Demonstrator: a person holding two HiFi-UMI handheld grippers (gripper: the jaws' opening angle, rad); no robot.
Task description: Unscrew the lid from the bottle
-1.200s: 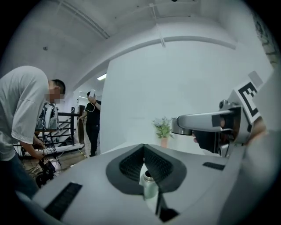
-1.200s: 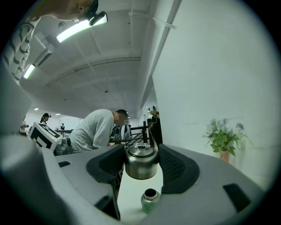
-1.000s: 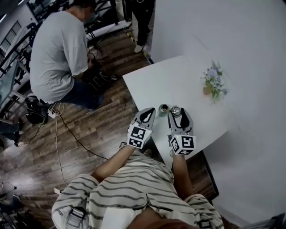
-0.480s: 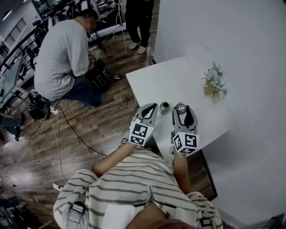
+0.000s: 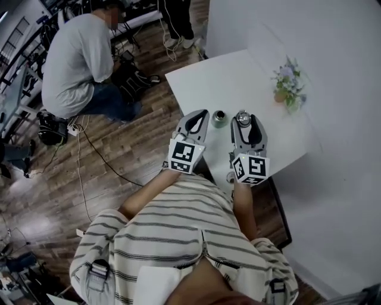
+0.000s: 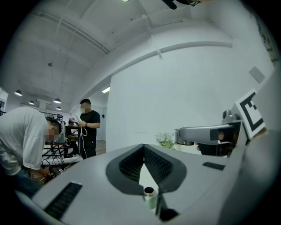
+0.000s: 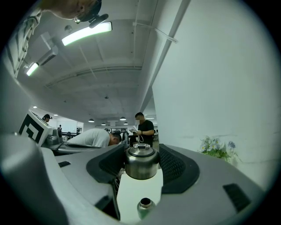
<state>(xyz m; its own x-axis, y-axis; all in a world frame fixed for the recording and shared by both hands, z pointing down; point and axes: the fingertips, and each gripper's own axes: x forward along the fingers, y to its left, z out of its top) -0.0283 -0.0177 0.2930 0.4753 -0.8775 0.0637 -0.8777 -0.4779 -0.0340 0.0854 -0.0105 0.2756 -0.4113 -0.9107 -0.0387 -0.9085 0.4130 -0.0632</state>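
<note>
Far to the left of the left tool point(image 5: 201, 114), a crouching person point(image 5: 77, 62) bent over gear on the wooden floor point(image 5: 119, 179). What the hands were working on was too dark and tangled for us to make out. A standing person point(image 5: 177, 18) beyond was cut off at the top edge of the head view, so we saw only the legs there.

The left tool's jaws were pressed together with nothing between them. Its ribbed pads met at the tips and left only a narrow slit lower down. Through that slit we glimpsed the bottle point(image 6: 149, 196), well below the tips. Only its open mouth and neck showed, and the tool's own body hid the rest.

From above, the bottle stood on the white tabletop point(image 5: 238, 71) between the two tools, just right of the left tool's tip and apart from both.

The right tool point(image 5: 246, 117) was pinching the metal lid point(image 7: 141, 165) between its spread jaws, one pad against each side. The lid sat upright and clear of the bottle. Its underside was out of sight, so we could not see any thread.

Farther right of that tool, small flowers point(image 5: 288, 83) stood by the white wall point(image 5: 333, 149). Their container was too small for us to tell what it was.
</note>
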